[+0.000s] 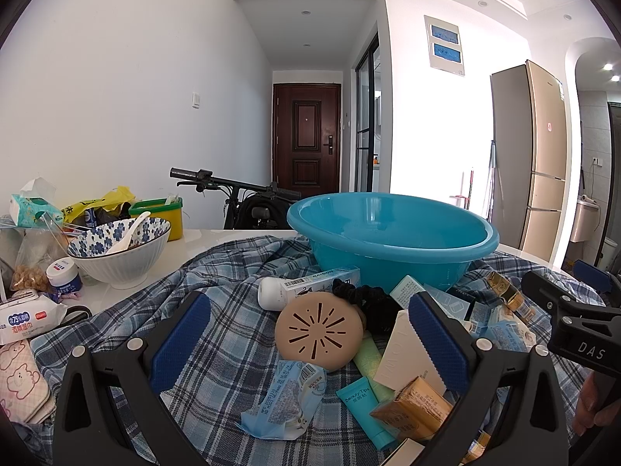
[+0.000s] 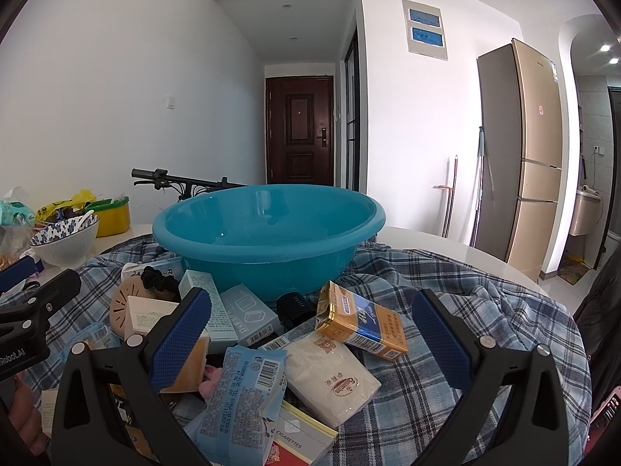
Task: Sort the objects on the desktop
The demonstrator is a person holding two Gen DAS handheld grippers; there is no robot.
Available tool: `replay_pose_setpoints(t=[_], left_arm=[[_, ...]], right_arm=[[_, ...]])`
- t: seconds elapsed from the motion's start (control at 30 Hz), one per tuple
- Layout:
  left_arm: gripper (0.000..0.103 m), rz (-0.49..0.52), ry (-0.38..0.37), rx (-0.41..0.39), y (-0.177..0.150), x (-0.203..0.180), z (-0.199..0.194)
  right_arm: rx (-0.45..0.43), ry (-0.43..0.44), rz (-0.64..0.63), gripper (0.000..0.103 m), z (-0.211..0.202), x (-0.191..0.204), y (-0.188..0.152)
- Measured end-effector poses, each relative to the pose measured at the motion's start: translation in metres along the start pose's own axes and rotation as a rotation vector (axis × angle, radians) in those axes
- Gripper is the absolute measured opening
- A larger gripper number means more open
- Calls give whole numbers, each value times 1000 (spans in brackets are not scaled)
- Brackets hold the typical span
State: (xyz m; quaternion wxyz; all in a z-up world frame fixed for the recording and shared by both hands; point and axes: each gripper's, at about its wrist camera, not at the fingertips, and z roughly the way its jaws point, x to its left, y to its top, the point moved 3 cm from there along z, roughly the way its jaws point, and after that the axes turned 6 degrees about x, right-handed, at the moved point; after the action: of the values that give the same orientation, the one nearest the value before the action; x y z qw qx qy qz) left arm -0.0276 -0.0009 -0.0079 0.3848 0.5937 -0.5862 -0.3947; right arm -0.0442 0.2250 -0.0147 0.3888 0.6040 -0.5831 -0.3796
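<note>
Behind the blue basin (image 2: 268, 233), open hallway to a dark door (image 2: 299, 130).
Before the basin, on plaid cloth (image 2: 446, 283) over a white table (image 1: 194, 244): heaped small packets, among them a cigarette pack (image 2: 361, 320). Left gripper (image 1: 306, 334) and right gripper (image 2: 310, 334) spread wide, gripping nothing. Right of the basin, bare cloth, then a fridge (image 2: 520, 147).

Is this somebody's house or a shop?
Most likely a home, an apartment's dining area. There is a tall fridge, a dark wooden front door down a hallway, and a used bowl with a spoon on the table.
</note>
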Motion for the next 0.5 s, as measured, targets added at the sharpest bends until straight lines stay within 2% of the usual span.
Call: replay_pose_setpoints(t=[0.13,0.23,0.37,0.5], left_arm=[[103,16,-5,-12,0,-2,0],[103,44,-44,-14,0,-8,-3],[103,33,-11,-12,0,-7,-3],[103,18,-27,-10,0,-5,-3]], right_arm=[[-2,-1,0,103,0,2,-1],[-3,-14,5,103,0,1,-1],[-5,-23,15,103,-1,-1,0],[-12,-23,10,103,-3,0,0]])
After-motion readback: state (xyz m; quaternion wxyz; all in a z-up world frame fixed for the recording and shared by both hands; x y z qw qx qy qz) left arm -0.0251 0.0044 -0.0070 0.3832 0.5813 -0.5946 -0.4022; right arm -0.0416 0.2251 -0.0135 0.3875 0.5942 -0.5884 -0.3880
